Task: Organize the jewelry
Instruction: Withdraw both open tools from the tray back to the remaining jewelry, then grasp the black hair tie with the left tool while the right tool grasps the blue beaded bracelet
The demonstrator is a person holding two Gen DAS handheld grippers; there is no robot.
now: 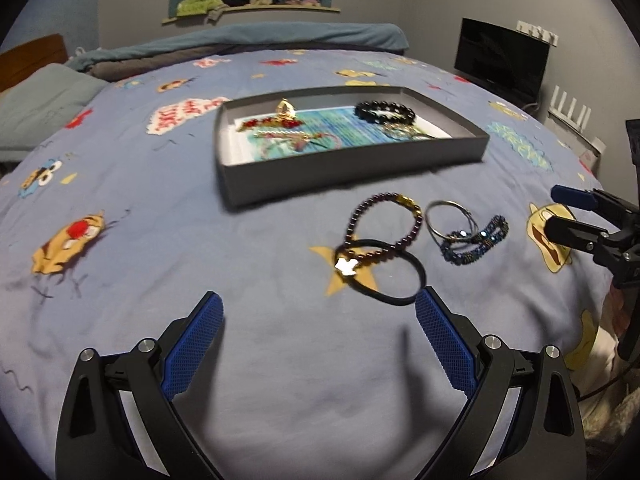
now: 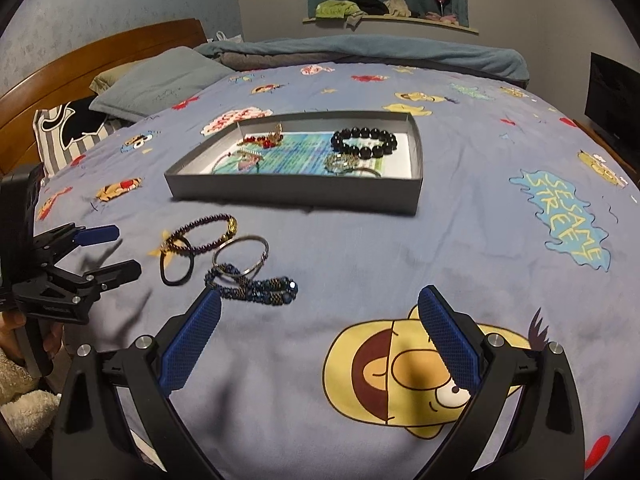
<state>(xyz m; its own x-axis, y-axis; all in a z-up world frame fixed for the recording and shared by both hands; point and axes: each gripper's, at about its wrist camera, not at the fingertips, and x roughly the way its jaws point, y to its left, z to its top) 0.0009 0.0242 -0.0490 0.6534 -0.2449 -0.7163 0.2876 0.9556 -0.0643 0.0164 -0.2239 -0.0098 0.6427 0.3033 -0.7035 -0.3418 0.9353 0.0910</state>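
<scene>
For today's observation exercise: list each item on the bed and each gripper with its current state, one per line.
Left gripper: open, empty.
Right gripper: open, empty.
Grey tray: lidless, holding jewelry.
Black bead bracelet: in tray.
Purple bead bracelet: on bedspread, overlapping hair tie.
Black hair tie: on bedspread.
Silver bangle: on bedspread.
Blue beaded bracelet: on bedspread.

Left gripper [image 1: 318, 312]: jaws spread wide, nothing between the blue pads [image 1: 194, 346] — hovering low.
Right gripper [image 2: 320, 312]: jaws equally wide, empty.
Hand [image 2: 24, 330]: wraps the left gripper's handle — partly visible.

Bed [image 2: 460, 240] with cartoon sheet, grey tray [image 2: 304, 192], loose bracelets [image 2: 256, 286], pillows [image 2: 160, 80]
</scene>
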